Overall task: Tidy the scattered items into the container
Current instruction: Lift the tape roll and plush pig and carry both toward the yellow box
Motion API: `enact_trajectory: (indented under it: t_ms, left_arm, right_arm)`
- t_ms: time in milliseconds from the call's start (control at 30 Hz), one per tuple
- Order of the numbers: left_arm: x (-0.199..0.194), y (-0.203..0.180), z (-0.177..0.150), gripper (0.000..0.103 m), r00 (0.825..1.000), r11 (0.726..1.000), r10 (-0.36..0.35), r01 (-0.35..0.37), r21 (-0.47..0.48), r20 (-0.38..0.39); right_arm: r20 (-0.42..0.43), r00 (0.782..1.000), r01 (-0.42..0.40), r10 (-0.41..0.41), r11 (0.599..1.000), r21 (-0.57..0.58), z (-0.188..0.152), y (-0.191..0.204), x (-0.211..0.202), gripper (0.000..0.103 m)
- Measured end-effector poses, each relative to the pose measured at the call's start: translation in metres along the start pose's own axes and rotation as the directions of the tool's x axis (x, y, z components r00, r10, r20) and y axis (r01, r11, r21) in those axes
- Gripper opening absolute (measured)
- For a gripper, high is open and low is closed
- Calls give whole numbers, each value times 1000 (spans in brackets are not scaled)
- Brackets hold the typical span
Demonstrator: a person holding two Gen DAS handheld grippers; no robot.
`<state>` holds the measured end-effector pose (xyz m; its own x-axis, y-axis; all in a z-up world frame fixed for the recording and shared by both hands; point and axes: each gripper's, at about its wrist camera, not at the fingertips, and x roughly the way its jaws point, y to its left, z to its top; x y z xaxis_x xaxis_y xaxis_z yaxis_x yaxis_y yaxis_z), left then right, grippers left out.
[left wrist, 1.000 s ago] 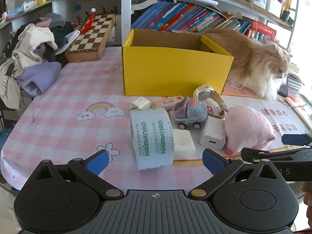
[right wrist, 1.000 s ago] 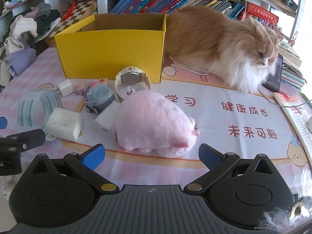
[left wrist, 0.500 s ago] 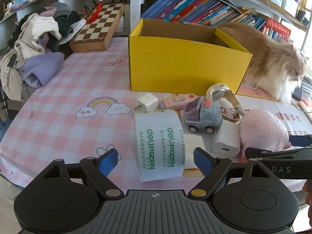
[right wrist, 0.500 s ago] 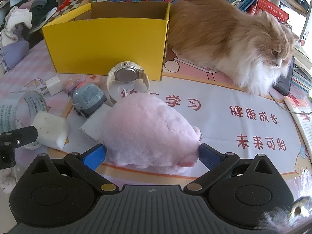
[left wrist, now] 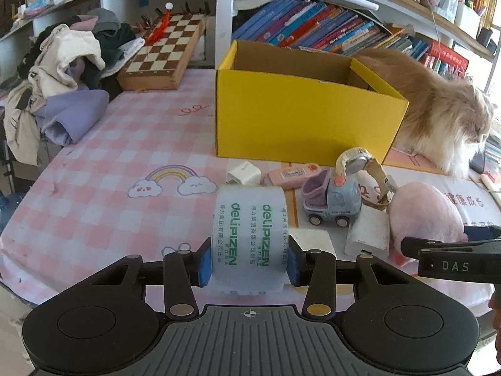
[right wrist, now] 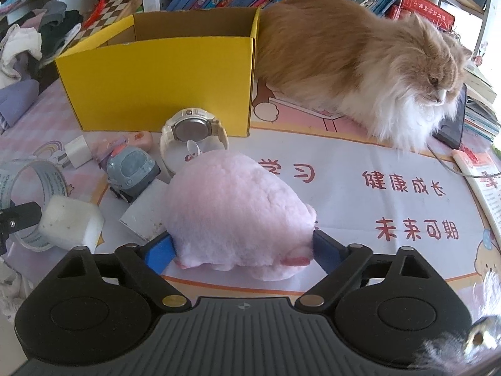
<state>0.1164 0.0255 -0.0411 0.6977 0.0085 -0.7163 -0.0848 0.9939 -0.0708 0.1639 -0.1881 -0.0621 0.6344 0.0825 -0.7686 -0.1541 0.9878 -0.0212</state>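
An open yellow box [left wrist: 300, 119] stands on the pink table; it also shows in the right wrist view [right wrist: 162, 81]. My left gripper [left wrist: 249, 264] is shut on a roll of tape [left wrist: 250, 232] with green print, both blue pads against its sides. My right gripper [right wrist: 242, 255] is shut on a pink plush toy [right wrist: 238, 216], pads pressing its two sides. The plush also shows in the left wrist view [left wrist: 426, 213]. Between them lie a toy car [left wrist: 332, 200], a watch [right wrist: 191, 131], a white charger block [left wrist: 366, 235], a white sponge [right wrist: 70, 222], a small plug [left wrist: 242, 172] and a pink eraser [left wrist: 292, 174].
A fluffy orange and white cat [right wrist: 360, 65] lies right of the box. A chessboard [left wrist: 162, 53] and a pile of clothes [left wrist: 62, 72] are at the back left. Bookshelves [left wrist: 313, 28] stand behind. A phone [right wrist: 454, 125] and cable lie at the right edge.
Both grippers moved forward and closed: the left onto the tape roll, the right onto the pink plush. One second ago both were open and short of them.
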Motion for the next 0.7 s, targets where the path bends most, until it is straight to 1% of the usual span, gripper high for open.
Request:
enact_trajectory:
  t_ms: [133,333,500,600,700]
  left_arm:
    - [-3,3,1,43,1000,1000,10,-10,-1,20]
    - [-9,13,3,43,998,999,26,-24,-28,52]
    - [-13,17,4,43,996,999,27,-25,-27,79]
    - [-13,21,7,43,994,999,44,-42,-15,105]
    - [-14,28,12,42,990,998,61,-58,-27,128]
  right_arm:
    - [21,1000,4,-4,1000,5,0,0,-6,84]
    - [42,999,20,-21,1000,18,-1,-1,-14,81]
    - [60,998,28,-29,999,20,-2,0,-22,81]
    - [71,997,33,-34,999,20,-3,1,-26,81]
    - [82,996,37,-39,999,21,-4,2,-30,81]
